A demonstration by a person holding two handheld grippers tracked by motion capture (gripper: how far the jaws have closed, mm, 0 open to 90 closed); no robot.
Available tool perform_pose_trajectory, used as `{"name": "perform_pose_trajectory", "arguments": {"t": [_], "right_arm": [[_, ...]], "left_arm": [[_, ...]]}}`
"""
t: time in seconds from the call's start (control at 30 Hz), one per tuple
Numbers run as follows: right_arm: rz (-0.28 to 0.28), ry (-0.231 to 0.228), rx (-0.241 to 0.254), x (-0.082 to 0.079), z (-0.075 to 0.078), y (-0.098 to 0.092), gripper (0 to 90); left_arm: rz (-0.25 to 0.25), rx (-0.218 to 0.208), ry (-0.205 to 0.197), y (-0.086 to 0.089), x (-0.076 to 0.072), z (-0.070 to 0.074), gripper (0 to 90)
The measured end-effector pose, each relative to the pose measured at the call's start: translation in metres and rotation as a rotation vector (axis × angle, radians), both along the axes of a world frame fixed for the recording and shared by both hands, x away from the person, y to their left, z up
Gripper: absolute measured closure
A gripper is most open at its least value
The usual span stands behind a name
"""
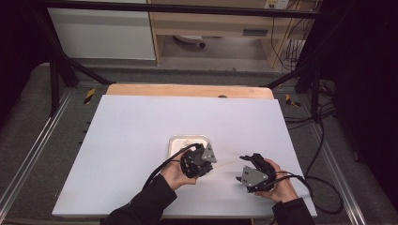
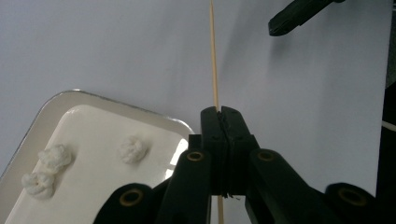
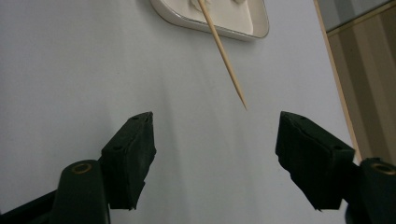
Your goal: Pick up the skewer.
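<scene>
- Fingers first: the left gripper point(image 2: 222, 122), low centre of its own view, is clenched on a thin wooden skewer point(image 2: 214, 60); the right gripper point(image 3: 215, 140) stands released, nothing between its jaws.
- Largest thing in the high view, a pale blue tabletop point(image 1: 136, 136) fills mid-frame, its wooden edge along the top.
- Metal tray point(image 2: 100, 100), lower left, holds three white marshmallow-like lumps point(image 2: 133, 149).
- Skewer tip point(image 3: 242, 103) floats centre frame — probably best kept level and steady while the right jaws approach.
</scene>
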State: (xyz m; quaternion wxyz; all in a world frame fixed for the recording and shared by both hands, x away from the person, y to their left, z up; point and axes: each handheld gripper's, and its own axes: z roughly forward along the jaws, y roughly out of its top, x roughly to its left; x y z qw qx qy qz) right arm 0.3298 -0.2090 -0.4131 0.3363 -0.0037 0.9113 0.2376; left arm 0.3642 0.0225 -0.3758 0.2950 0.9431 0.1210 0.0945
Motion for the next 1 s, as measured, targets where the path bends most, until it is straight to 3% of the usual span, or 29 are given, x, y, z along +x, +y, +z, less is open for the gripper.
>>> {"name": "perform_pose_trajectory", "arguments": {"t": [0.33, 0.67, 1.0], "right_arm": [[0.086, -0.071, -0.065, -0.003, -0.001, 0.005, 45.5], [0.172, -0.139, -0.094, -0.003, -0.001, 0.014, 59.0], [0.218, -0.145, -0.157, -0.001, -0.005, 0.022, 71.9]], "left_arm": [[-0.039, 0.013, -0.006, -0.015, -0.004, 0.002, 88.9], [-0.05, 0.023, -0.005, -0.018, -0.005, 0.001, 88.8], [-0.061, 0.034, -0.004, -0.022, -0.006, 0.002, 88.8]]}}
